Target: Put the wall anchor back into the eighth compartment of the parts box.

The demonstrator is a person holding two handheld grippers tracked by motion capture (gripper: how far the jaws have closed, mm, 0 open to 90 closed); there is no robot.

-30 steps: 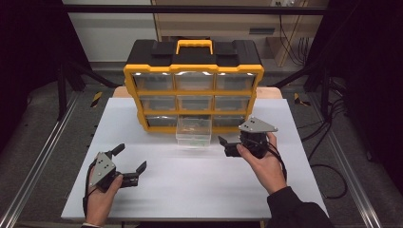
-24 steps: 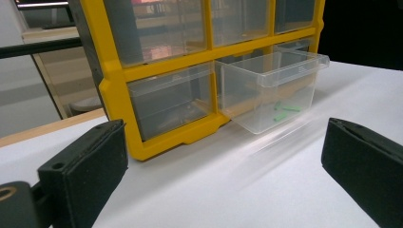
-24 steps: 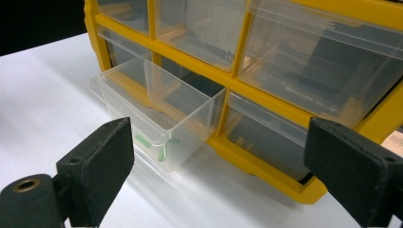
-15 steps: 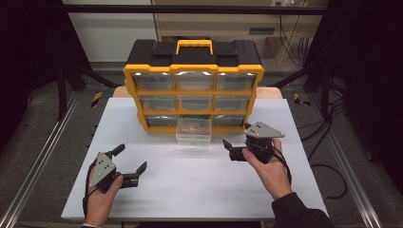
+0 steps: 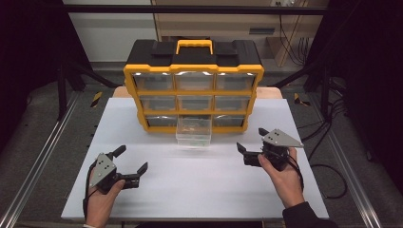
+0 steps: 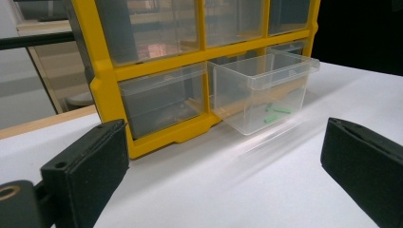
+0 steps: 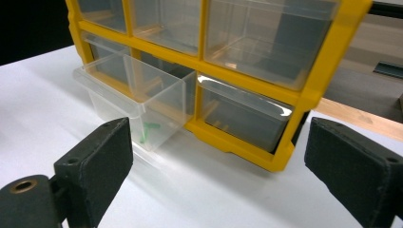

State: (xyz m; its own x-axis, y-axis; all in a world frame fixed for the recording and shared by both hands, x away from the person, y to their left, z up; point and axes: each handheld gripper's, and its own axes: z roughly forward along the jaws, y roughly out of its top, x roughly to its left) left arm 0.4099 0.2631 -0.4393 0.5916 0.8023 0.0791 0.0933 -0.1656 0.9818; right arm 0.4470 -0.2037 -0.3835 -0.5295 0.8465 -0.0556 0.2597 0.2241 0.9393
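- My left gripper [image 5: 129,164] sits over the near-left part of the white table [image 5: 199,190], jaws spread wide with nothing between them.
- In the left gripper view those two black jaws rise from the bottom corners, with bare table surface between them.
- My right gripper [image 5: 252,145] is held toward the right edge of the table, at about mid depth, its jaws also spread apart and holding nothing.
- The grey three-cornered plate [image 5: 281,138] sits on top of my right gripper, and my hand [image 5: 280,173] grips it from behind.
- The yellow and black drawer cabinet [image 5: 194,71] stands at the far middle of the table, with three rows of three clear drawers.
- The clear drawer [image 5: 193,131] of the bottom row's middle slot is pulled out toward me and rests on the table in front of the cabinet.
- That drawer lies between my two grippers but farther back, well apart from the left one and nearer the right one; neither touches it.
- A few small green pieces [image 6: 274,114] lie on the drawer's floor; in the right gripper view I see them as green bits [image 7: 149,129] near its front wall.
- The bottom-row drawers on either side are pushed in, flush with the yellow frame.
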